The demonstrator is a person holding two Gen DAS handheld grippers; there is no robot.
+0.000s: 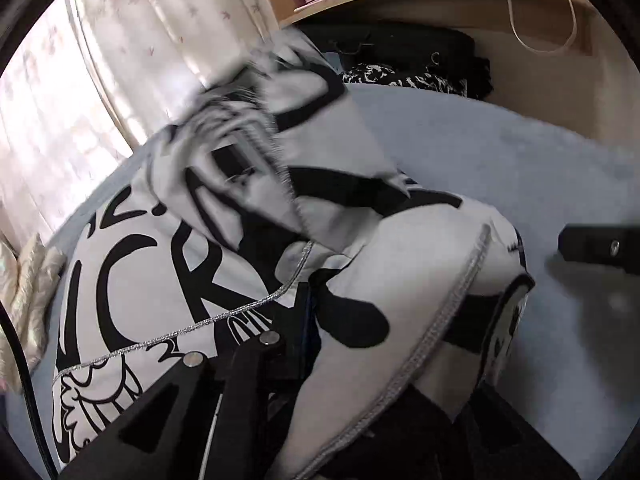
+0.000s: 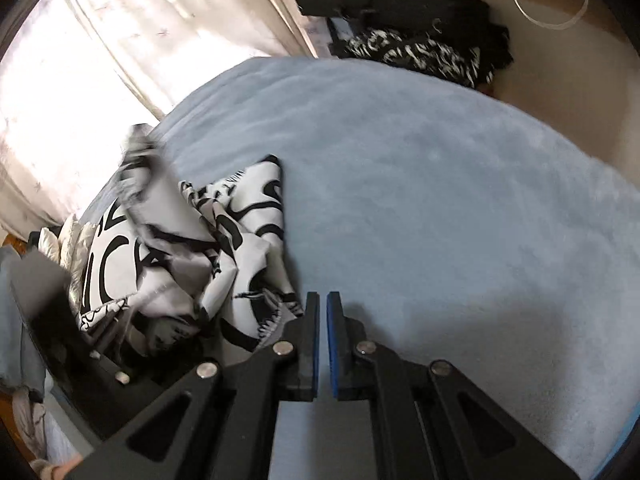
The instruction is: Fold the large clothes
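Landmark: blue blanket.
Garment: white with black letters, bunched up on the blanket's window side.
Left gripper: pinched shut on the garment's cloth, seen only in the left view.
Right gripper: closed, holding nothing, over bare blanket beside the garment.
Right view only: garment's full crumpled heap.

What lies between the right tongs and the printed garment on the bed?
Only bare blue blanket. In the right wrist view the right tongs hang shut and empty, just right of the garment.
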